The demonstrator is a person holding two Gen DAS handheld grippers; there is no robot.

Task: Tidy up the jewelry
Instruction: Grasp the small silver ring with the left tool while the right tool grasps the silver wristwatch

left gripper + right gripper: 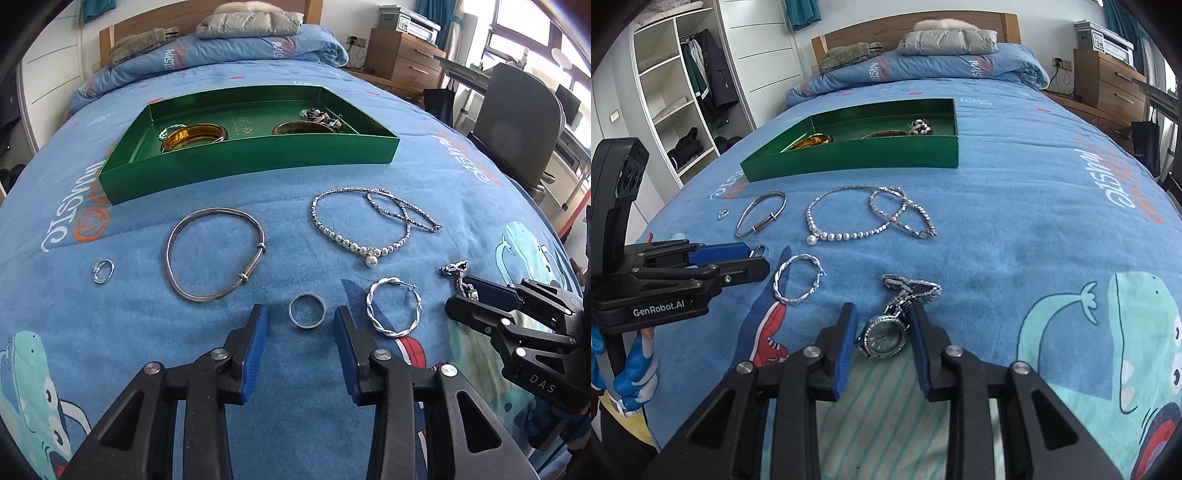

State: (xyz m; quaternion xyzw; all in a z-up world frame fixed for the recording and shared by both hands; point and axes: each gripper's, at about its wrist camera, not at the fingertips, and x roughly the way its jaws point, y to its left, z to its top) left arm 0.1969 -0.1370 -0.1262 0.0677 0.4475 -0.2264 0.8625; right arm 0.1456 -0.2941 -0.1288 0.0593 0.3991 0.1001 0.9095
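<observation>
Jewelry lies on a blue bedspread. My left gripper (300, 325) is open, its blue pads either side of a plain silver ring (307, 310). My right gripper (884, 332) is open around a silver watch (884, 336), its band (912, 290) trailing ahead. Nearby lie a twisted hoop earring (394, 312), a silver bangle (214, 254), a small ring (103, 270), a pearl necklace (354, 229) and a beaded chain (406, 214). A green tray (251, 162) behind holds amber dishes (192, 136) and some jewelry (323, 116).
The right gripper shows at the right edge of the left wrist view (517, 317); the left gripper shows at the left of the right wrist view (701, 269). A rolled duvet (221, 51) lies at the headboard. A grey chair (517, 122) and wooden drawers (406, 59) stand right of the bed.
</observation>
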